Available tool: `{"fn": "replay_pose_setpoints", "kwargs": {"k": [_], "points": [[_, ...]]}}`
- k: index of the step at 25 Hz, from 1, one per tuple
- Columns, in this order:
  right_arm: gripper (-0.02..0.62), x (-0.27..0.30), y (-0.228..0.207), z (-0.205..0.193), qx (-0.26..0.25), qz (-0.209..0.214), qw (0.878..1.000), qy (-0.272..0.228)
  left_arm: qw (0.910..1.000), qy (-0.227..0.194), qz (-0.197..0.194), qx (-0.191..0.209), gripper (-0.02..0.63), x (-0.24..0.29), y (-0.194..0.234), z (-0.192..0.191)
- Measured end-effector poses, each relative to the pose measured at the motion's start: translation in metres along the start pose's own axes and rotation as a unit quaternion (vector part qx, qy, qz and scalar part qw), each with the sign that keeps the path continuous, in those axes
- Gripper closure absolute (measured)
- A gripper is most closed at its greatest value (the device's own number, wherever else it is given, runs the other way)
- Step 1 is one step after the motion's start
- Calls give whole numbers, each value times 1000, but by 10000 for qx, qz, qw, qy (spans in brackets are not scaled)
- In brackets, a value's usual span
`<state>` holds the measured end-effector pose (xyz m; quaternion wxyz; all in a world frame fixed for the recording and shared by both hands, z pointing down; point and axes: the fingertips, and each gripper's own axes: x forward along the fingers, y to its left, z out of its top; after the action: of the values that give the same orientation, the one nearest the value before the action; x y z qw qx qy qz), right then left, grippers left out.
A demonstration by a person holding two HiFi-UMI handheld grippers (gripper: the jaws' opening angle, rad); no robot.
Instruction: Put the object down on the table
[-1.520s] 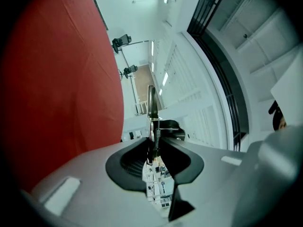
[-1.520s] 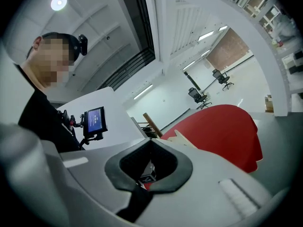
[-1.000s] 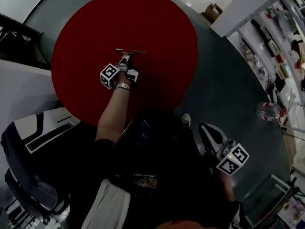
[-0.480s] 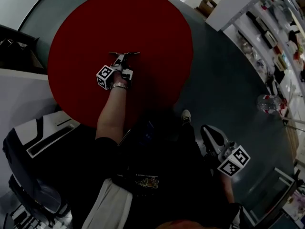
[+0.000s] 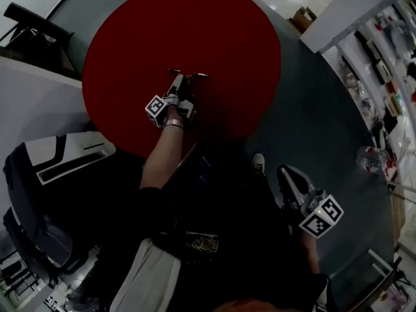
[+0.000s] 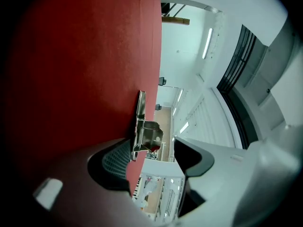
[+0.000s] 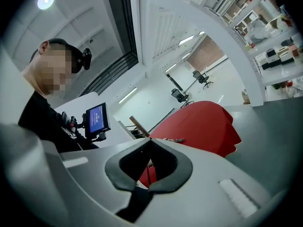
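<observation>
A small metal spring clip lies on the round red table, near its middle. My left gripper sits just behind the clip, low over the cloth. Its jaws have just been opening and now stand open. In the left gripper view the clip rests on the red table just ahead of my left gripper, and neither pad touches it. My right gripper hangs by the person's side, away from the table. In its own view the right gripper is shut on nothing, with the clip far off.
A black and white chair stands left of the table. Shelves with goods run along the right, with a clear bottle nearby. A small blue screen is by the person. A cardboard box lies beyond the table.
The left jaws have opened and let go of the metal clip, which now lies on the red table. The left hand has drawn back a little. The right gripper has stayed put.
</observation>
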<state>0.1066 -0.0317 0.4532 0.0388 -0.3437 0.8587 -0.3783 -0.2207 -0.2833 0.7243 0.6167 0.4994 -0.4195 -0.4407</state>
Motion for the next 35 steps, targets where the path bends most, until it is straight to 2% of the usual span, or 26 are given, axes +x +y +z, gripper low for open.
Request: {"fn": "replay_pose_setpoints", "kwargs": {"k": [3,5,6,7,8,9,10,11,12,13,14,15,16,17,18,19,20,23,24,25,28,31,32,33,35], "points": [[592,-5,-4,16,-50,158,9999,-33,9995,95,144,252,316,-13,-2,-11],[592,-6,-6,26,-92,337,9994,-5,9962,280,403,724,409,-32,-4,-31],[592,-4,-7,31,-103,444,9990,21,9911,507,558,1095,425,-40,-6,-48],[592,-1,-7,36,-109,563,9983,51,9809,846,751,1581,463,-48,-10,-68],[592,4,-7,40,-119,697,9975,89,9618,1299,980,2203,519,-54,-14,-93],[592,10,-6,44,-138,847,9962,144,9295,1846,1215,2954,546,-60,-19,-121],[591,17,-4,48,-169,1011,9945,216,8817,2431,1420,3786,575,-66,-26,-149],[592,25,-1,51,-211,1186,9923,299,8210,2970,1574,4615,589,-72,-33,-176],[592,33,2,53,-259,1366,9895,385,7554,3386,1671,5355,589,-77,-40,-199],[592,40,6,55,-312,1541,9864,472,6953,3655,1705,5950,589,-81,-49,-218],[591,46,10,56,-366,1706,9831,559,6470,3809,1688,6386,589,-84,-59,-234],[592,50,14,56,-424,1859,9795,644,6115,3879,1650,6696,589,-88,-70,-249],[591,54,18,55,-491,2000,9759,722,5866,3884,1621,6919,589,-92,-82,-260],[591,56,23,54,-573,2123,9724,784,5714,3837,1617,7072,589,-94,-92,-269],[591,58,26,55,-677,2218,9692,828,5663,3748,1638,7155,589,-95,-103,-275],[591,59,29,57,-793,2284,9665,857,5710,3629,1662,7174,589,-94,-112,-281],[591,60,30,60,-900,2324,9645,874,5840,3504,1672,7129,589,-93,-119,-287],[591,60,31,60,-1025,2382,9616,903,6464,3270,1500,6728,589,-101,-126,-309],[591,60,31,58,-1014,2397,9611,920,6603,3250,1400,6624,589,-107,-127,-316],[591,59,31,56,-995,2404,9610,938,6676,3234,1313,6576,589,-112,-128,-321],[591,59,29,54,-922,2401,9614,979,6807,3125,1055,6541,589,-119,-135,-327],[591,57,28,50,-888,2418,9605,1052,7048,2948,1029,6370,589,-121,-136,-322],[591,57,28,50,-887,2415,9606,1053,7102,2907,1077,6321,589,-122,-135,-320],[591,56,28,50,-889,2406,9609,1044,7127,2893,1119,6291,589,-122,-133,-319],[591,55,27,49,-899,2390,9612,1046,7097,2945,1155,6295,589,-123,-128,-320]]}}
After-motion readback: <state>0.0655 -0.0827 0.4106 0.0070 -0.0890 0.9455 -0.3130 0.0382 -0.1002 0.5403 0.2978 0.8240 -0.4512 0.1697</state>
